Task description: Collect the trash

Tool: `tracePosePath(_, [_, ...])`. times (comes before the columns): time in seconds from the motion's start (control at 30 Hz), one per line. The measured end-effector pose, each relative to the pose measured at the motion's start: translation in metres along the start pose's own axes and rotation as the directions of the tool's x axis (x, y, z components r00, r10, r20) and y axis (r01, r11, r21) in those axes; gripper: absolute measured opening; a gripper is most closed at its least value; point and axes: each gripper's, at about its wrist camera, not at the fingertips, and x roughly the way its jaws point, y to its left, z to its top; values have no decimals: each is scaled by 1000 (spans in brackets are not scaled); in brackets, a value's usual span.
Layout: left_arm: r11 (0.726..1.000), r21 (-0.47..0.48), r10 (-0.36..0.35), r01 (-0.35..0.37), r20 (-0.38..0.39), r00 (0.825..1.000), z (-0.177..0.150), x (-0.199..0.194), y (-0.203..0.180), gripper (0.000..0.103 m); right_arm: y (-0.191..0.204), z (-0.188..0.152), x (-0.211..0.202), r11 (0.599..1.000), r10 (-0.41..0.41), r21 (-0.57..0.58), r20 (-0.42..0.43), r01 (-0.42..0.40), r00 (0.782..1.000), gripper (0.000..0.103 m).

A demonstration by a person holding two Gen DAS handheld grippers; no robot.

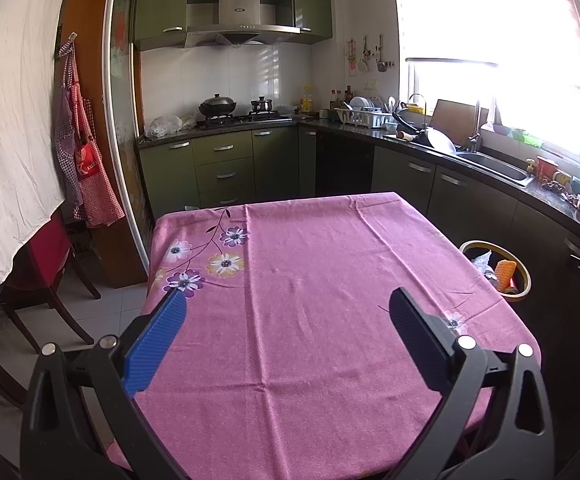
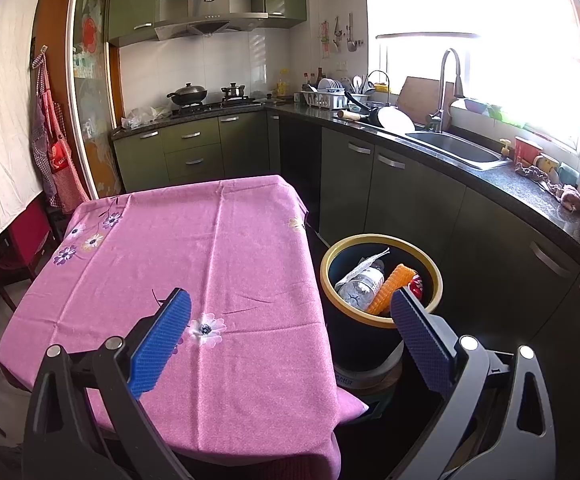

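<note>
Trash (image 2: 381, 284) fills the bin (image 2: 331, 258) just beyond the empty, spread-wide right claw (image 2: 290, 300).

We see a pink tablecloth (image 1: 309, 320) printed with purple, white and tan flowers on thin dark stems. Our left gripper (image 1: 288, 312) and right gripper (image 2: 290, 312) both have black frames and blue pads with a fine ribbed texture. The bin (image 2: 381, 322) beside the table is black with a mustard-yellow rim; inside it we see a clear bottle (image 2: 363, 282), an orange piece with a bumpy grid pattern (image 2: 391, 288) and a red can (image 2: 417, 284). The cabinets (image 1: 226, 160) are olive green with silver handles, the countertop (image 2: 529, 196) is speckled black, and the hanging apron (image 1: 90, 168) is red-and-white checked. The curtain (image 1: 14, 112) is plain white.
</note>
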Motion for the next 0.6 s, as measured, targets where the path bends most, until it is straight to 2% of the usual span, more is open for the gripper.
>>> tracePosePath(0.6, [1000, -11, -8, 8, -8, 1000, -4, 4, 2, 97, 0, -4, 4, 1000, 2, -1, -5, -2, 1000, 98])
